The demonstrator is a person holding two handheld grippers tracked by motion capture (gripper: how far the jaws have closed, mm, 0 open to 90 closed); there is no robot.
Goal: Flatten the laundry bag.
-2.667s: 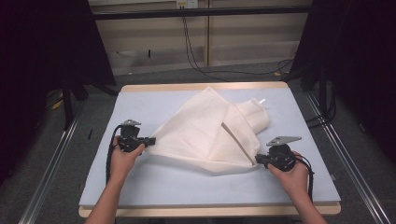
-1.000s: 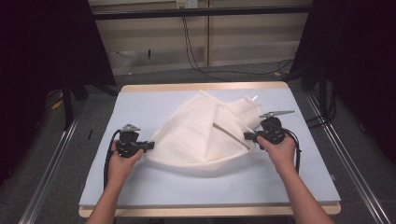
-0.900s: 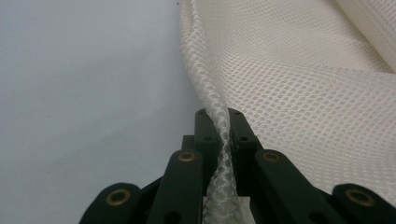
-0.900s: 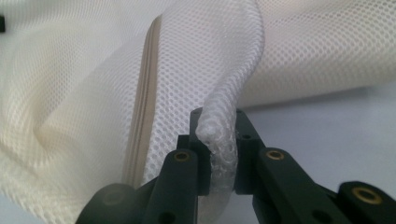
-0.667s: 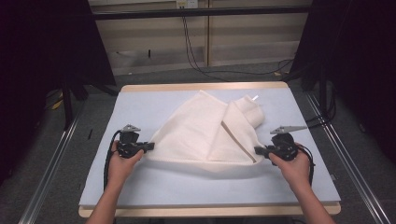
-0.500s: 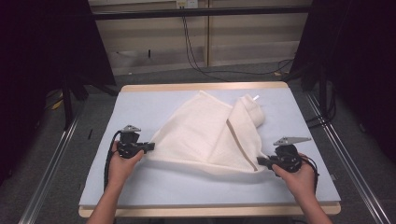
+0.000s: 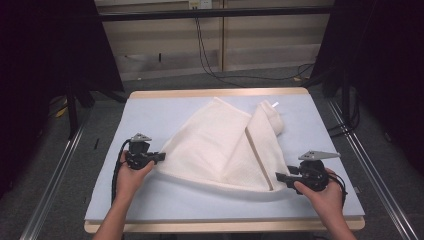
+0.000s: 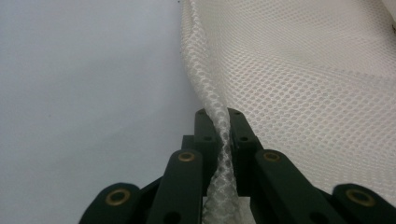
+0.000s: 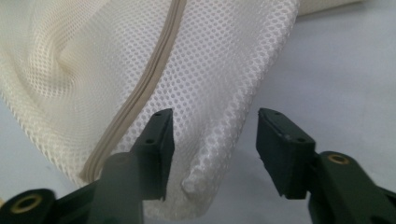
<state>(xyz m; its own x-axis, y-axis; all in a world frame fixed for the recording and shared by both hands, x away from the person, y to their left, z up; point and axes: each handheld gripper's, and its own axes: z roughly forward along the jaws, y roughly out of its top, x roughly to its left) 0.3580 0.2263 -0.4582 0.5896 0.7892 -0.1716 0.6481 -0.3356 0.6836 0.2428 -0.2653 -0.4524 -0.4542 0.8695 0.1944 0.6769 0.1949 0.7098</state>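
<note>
Up close, left gripper clamps mesh bag; right gripper fingers just parted.

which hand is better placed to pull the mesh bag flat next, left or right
Left. The left tongs are clamped on the edge of the mesh bag. The right tongs have just been opening; the bag's corner lies between them unpinched.

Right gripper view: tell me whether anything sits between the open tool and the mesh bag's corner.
Nothing visible does. The right tool has just been opening, and the corner of the white mesh bag lies directly between its jaws on the table, pads clear of it. The left tool is clamped on the bag's other edge.
</note>
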